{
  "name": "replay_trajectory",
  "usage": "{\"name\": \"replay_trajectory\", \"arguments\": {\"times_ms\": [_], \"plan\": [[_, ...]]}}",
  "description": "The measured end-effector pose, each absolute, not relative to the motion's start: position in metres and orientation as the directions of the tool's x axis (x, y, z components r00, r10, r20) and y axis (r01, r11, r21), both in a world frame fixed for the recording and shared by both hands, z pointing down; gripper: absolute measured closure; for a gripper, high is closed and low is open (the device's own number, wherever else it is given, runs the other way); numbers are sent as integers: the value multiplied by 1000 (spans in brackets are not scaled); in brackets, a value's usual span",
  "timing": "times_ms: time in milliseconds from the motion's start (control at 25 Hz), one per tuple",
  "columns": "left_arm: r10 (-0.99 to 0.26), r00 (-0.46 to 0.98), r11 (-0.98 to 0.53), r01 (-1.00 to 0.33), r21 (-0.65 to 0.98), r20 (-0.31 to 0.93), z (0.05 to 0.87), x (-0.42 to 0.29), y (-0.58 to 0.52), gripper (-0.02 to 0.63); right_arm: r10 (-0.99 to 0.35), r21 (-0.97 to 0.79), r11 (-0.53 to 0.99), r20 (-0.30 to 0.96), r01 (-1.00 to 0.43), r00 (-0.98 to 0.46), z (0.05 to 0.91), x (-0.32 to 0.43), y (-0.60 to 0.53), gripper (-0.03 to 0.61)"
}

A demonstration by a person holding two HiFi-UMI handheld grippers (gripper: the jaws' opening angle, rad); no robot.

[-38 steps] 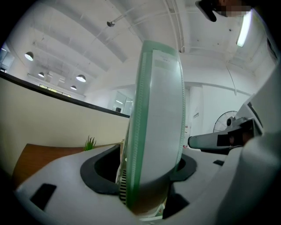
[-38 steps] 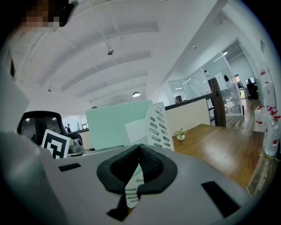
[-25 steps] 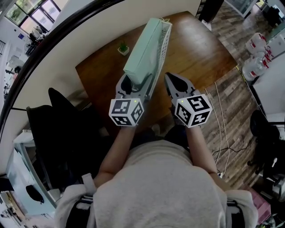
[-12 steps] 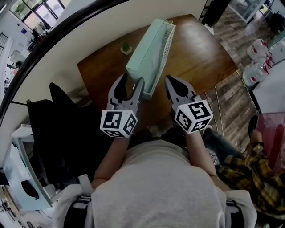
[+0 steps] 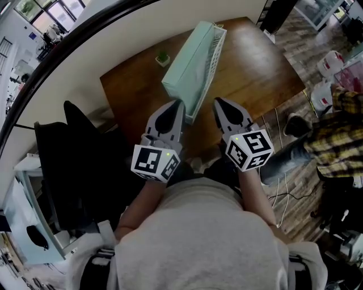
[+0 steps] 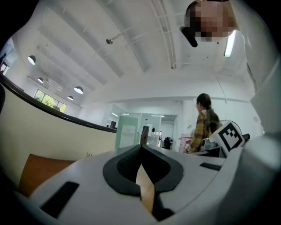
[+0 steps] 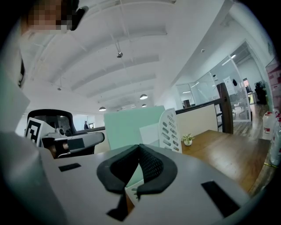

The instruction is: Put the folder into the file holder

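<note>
Brown wooden table (image 5: 255, 68), set against a curved cream partition wall (image 5: 102, 51). Small potted plant (image 5: 163, 58) at the table's wall edge. Grey-brown plank floor (image 5: 300, 39), cables (image 5: 282, 187) trailing across it. Black office chair (image 5: 79, 153) on the left. Windows (image 5: 31, 8) beyond the partition, daylight outside. White ceiling (image 6: 131, 44) with round lamps (image 6: 79, 90) lit. Glass partitions (image 7: 199, 92) further back.

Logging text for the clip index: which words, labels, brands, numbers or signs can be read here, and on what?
None can be read in any view.
Left marker cube and right marker cube: black-and-white square patterns only, no letters.
Folder and file holder: no print visible.
</note>
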State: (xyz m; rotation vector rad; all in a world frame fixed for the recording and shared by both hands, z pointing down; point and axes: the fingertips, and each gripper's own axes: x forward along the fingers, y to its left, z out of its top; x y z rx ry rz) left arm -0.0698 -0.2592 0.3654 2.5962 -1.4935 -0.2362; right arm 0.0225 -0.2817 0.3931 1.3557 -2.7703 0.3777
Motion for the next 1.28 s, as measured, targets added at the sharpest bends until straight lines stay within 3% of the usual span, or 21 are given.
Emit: {"name": "replay_trajectory", "arguments": {"times_ms": [560,1280], "plan": [[-702,706,-676,-701,227,90,401,-4,-271,600,-810,-183,543,144,-820,-568,392,45,-277,569],[-691,710,-664,-697,269,134,414,4,-274,600,-807,-206,528,182,-824,-562,410,48,-274,569]]}}
